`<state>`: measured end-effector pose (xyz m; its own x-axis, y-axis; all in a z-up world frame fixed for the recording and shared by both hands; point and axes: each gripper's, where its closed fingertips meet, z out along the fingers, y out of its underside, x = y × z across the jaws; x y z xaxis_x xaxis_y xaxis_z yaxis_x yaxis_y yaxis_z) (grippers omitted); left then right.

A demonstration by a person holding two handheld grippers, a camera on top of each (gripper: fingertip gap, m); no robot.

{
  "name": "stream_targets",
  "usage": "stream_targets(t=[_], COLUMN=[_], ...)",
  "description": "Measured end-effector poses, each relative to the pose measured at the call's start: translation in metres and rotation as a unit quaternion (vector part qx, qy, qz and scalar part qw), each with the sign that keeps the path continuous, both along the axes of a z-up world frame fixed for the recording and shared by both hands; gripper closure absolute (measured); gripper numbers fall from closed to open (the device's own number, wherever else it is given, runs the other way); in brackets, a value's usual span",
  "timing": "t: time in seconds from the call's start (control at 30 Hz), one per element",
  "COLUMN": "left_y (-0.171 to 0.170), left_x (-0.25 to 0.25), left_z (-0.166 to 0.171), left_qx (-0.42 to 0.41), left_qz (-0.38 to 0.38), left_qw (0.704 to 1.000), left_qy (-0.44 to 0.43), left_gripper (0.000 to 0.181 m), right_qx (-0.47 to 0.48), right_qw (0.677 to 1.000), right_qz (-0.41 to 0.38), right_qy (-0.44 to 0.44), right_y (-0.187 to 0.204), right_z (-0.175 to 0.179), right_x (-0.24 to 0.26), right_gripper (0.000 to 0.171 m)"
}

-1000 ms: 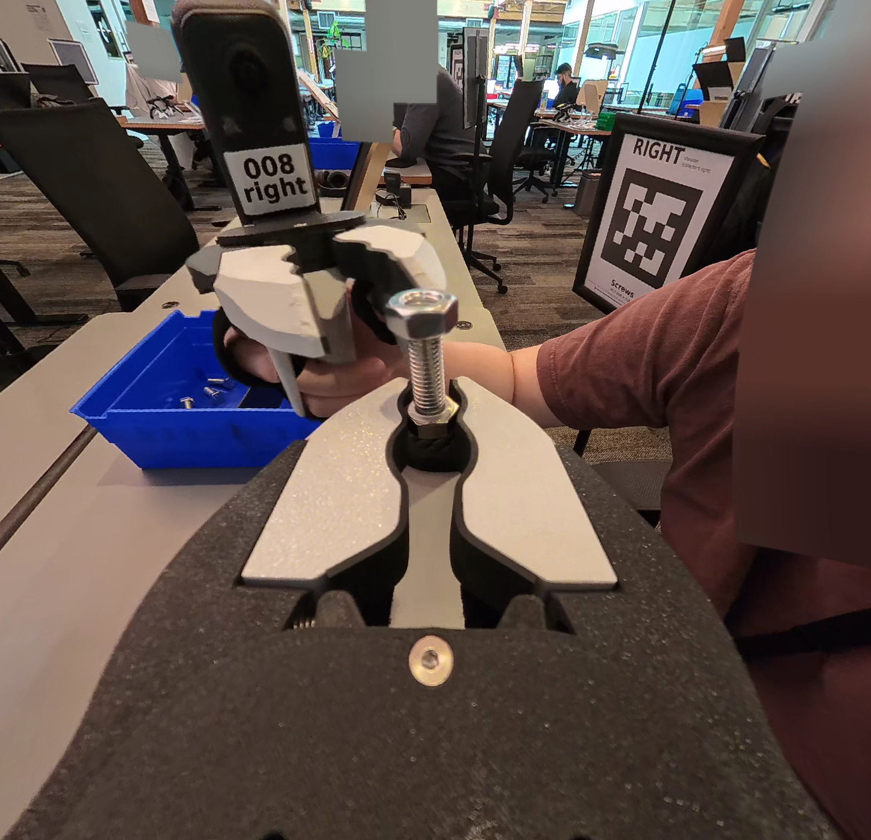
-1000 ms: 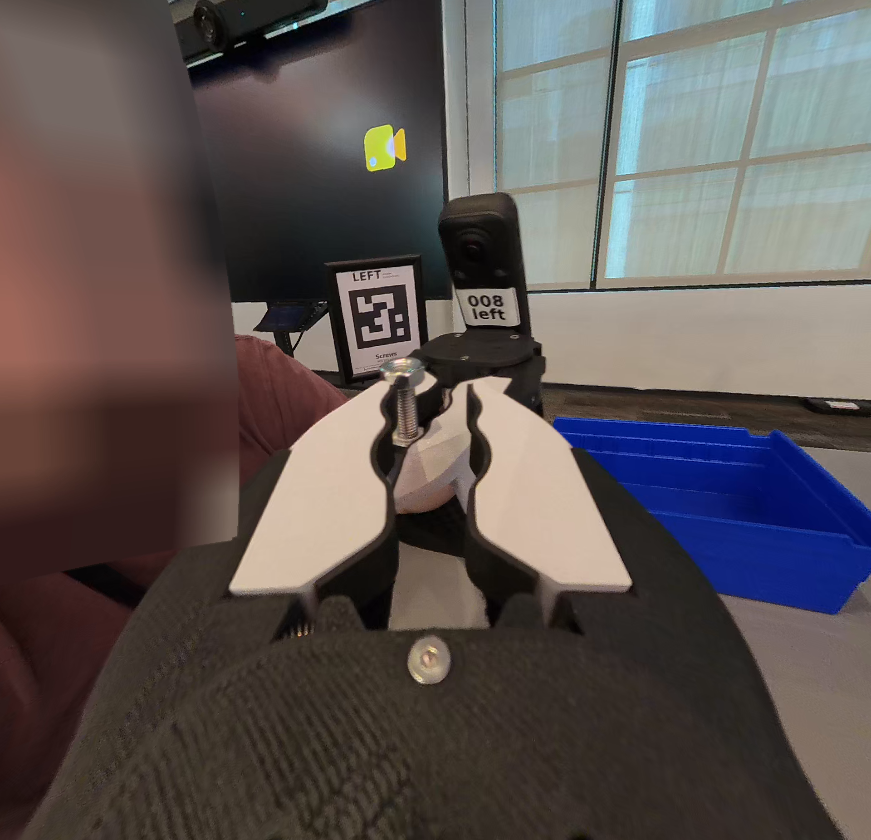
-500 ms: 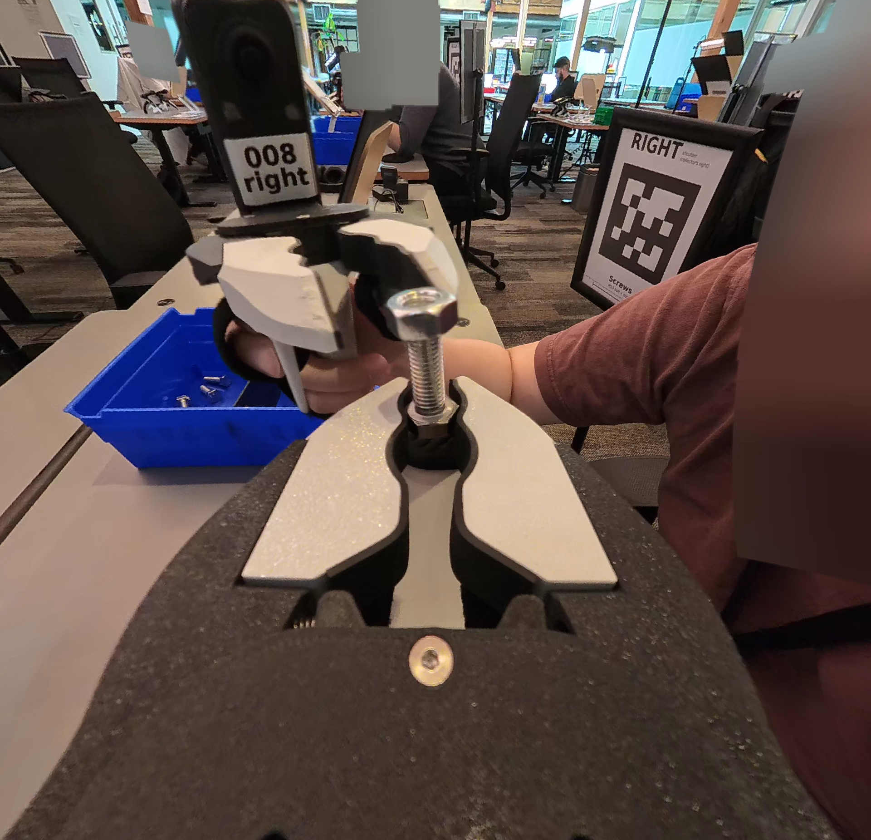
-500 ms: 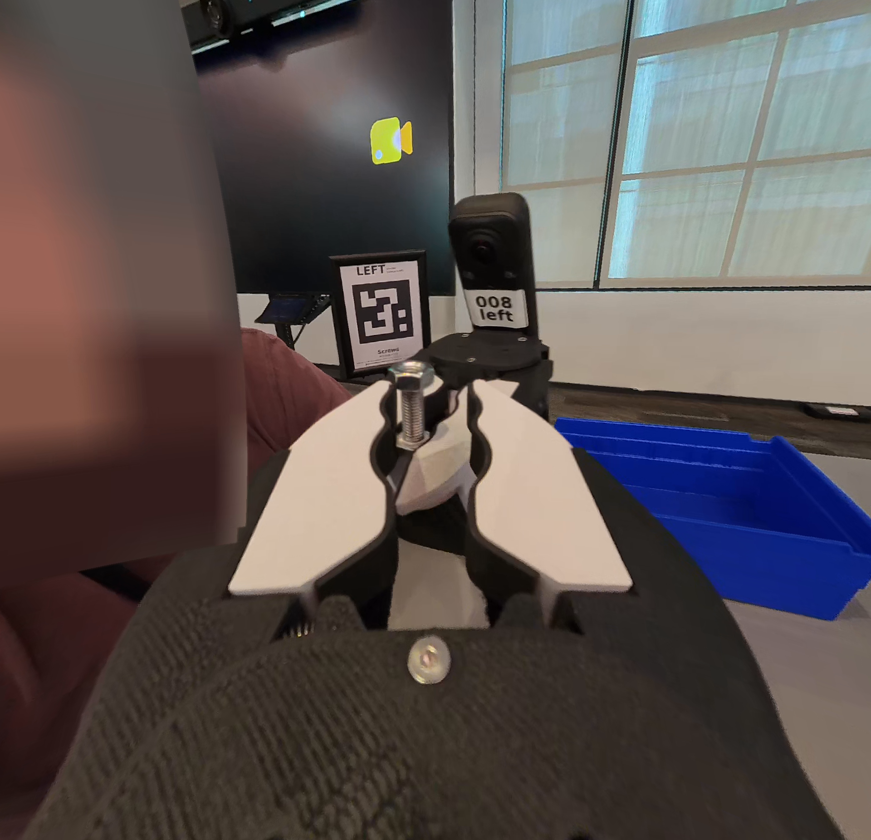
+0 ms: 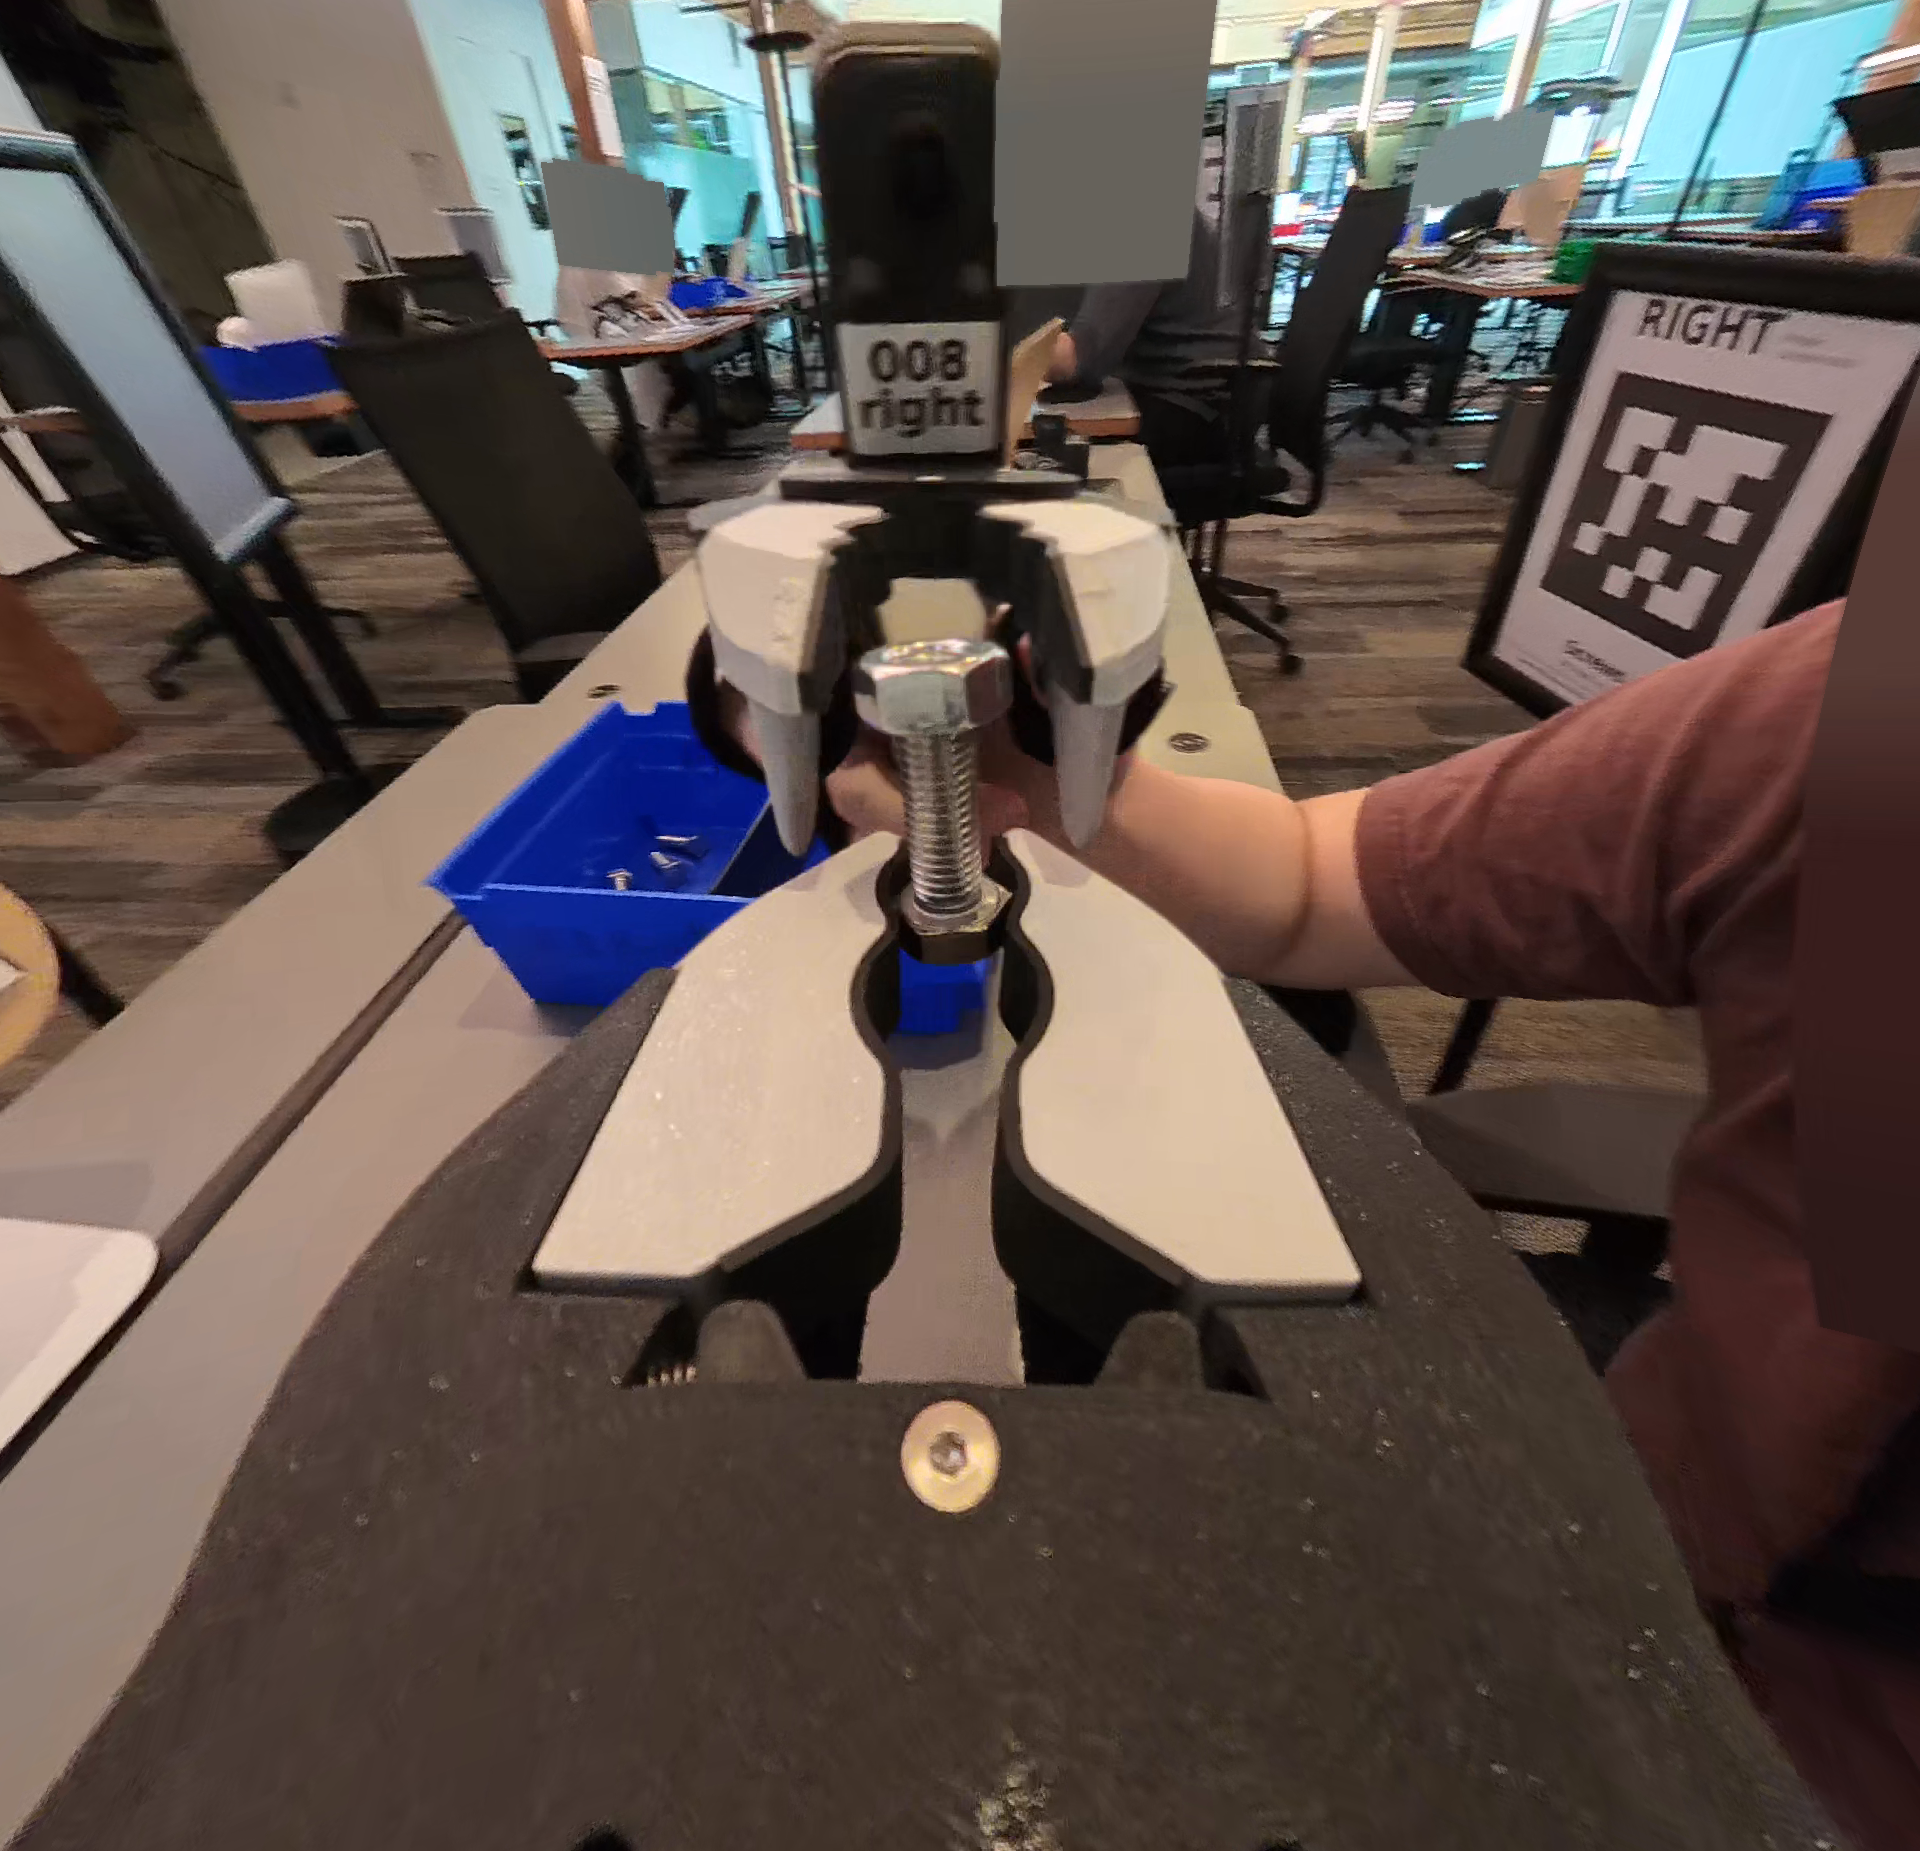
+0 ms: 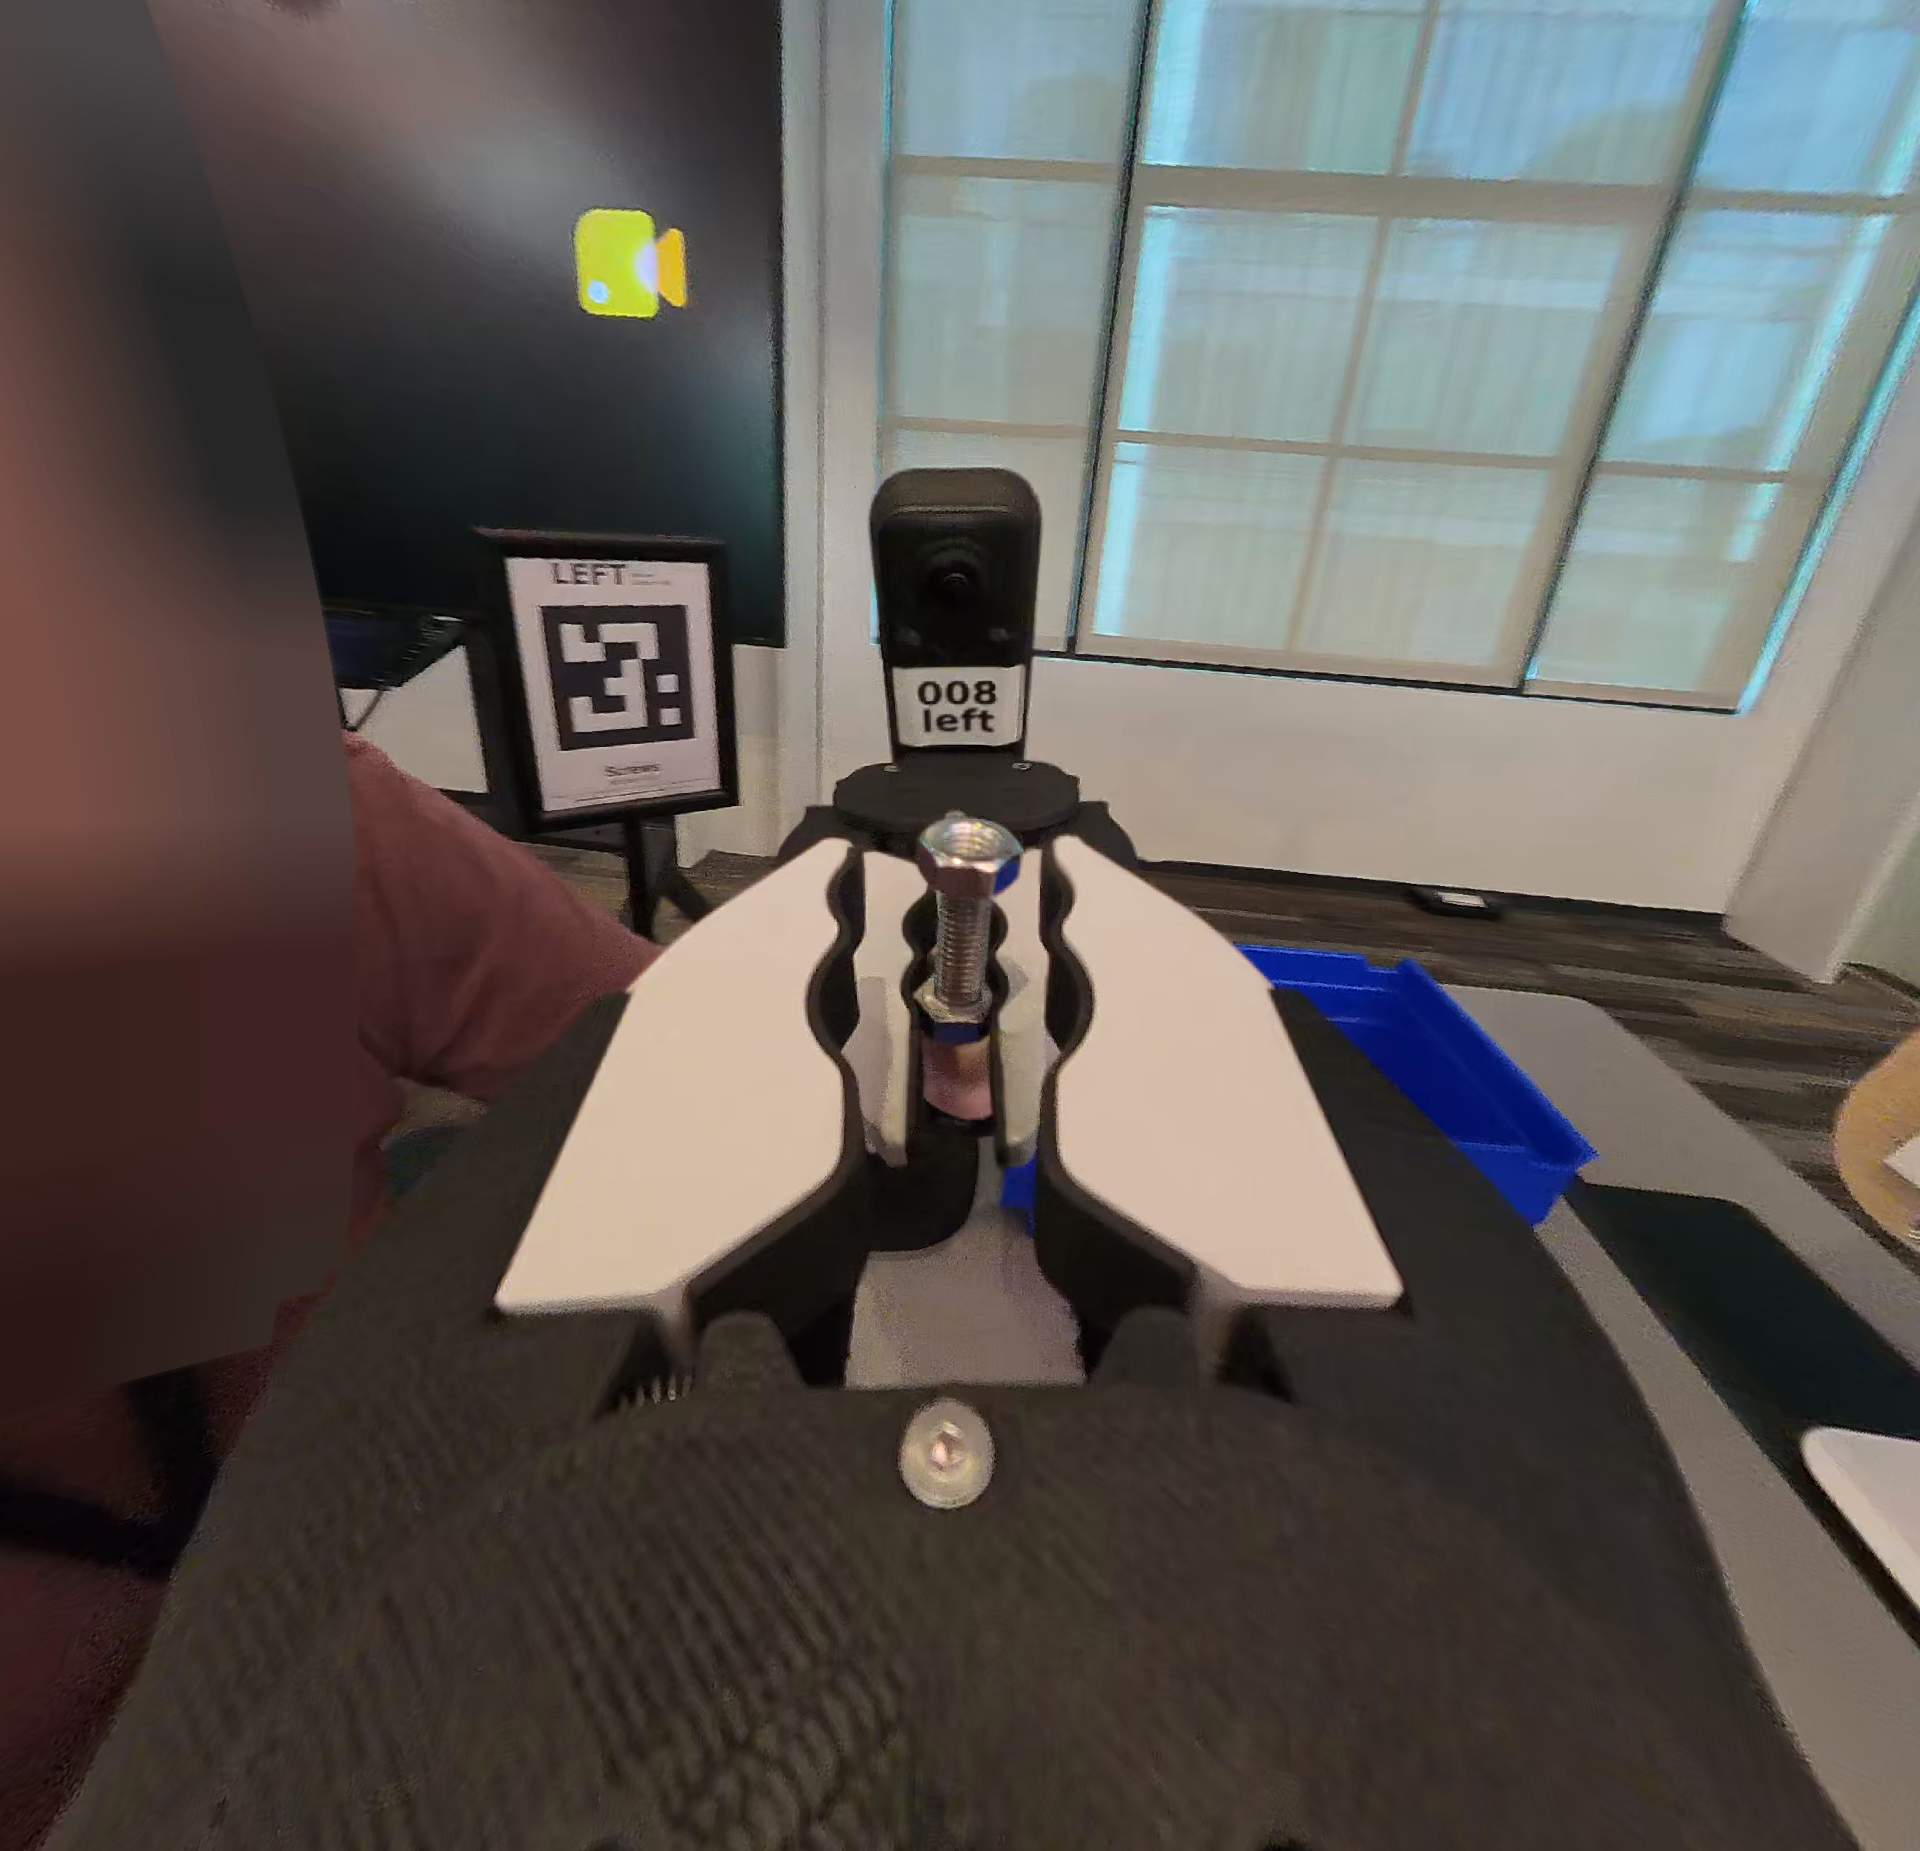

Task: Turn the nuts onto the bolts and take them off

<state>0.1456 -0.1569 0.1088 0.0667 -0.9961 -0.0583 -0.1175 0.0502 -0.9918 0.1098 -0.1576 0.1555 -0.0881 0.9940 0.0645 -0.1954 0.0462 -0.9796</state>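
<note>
The left gripper (image 5: pixel 951 856) is clamped on a hex nut (image 5: pixel 954 913) threaded low on a steel bolt (image 5: pixel 940 762), which stands upright with its hex head on top. Just beyond, the right gripper (image 5: pixel 930 825) faces it with fingers spread apart — one on each side of the bolt's head, not gripping. Farther back on the grey table (image 5: pixel 260 991) sits a blue bin (image 5: pixel 582 928) holding a few small screws (image 5: pixel 655 861).
</note>
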Motion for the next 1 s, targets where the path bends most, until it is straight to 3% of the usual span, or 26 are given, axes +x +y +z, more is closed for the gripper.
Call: stream_targets(t=[0.03,0.23,0.4,0.83,0.9,1.0], left_y=[0.002,0.004,0.003,-0.006,-0.006,-0.006], left_x=[0.0,0.002,0.003,0.008,0.008,0.006], left_z=[0.0,-0.003,-0.005,-0.017,-0.018,-0.02], left_qx=[0.002,-0.004,-0.002,-0.018,-0.013,-0.014], left_qz=[0.008,0.008,0.006,-0.031,-0.029,-0.03], left_qw=[1.0,1.0,1.0,0.999,0.999,0.998], left_qy=[0.0,0.004,0.009,0.036,0.042,0.052], left_gripper=[0.168,0.168,0.167,0.168,0.168,0.168], right_qx=[0.0,-0.016,-0.029,-0.042,-0.011,0.037], right_qw=[1.0,0.999,0.999,0.998,1.0,0.976], right_qz=[-0.015,-0.045,-0.02,0.031,0.018,-0.057], right_qy=[0.002,0.002,-0.012,0.025,-0.021,-0.205], right_y=[0.001,0.007,0.006,0.008,0.013,0.039], right_z=[0.001,0.002,-0.002,0.01,0.007,-0.036], right_x=[-0.001,-0.003,-0.004,0.014,0.028,0.073], right_gripper=[0.139,0.142,0.151,0.151,0.151,0.151])
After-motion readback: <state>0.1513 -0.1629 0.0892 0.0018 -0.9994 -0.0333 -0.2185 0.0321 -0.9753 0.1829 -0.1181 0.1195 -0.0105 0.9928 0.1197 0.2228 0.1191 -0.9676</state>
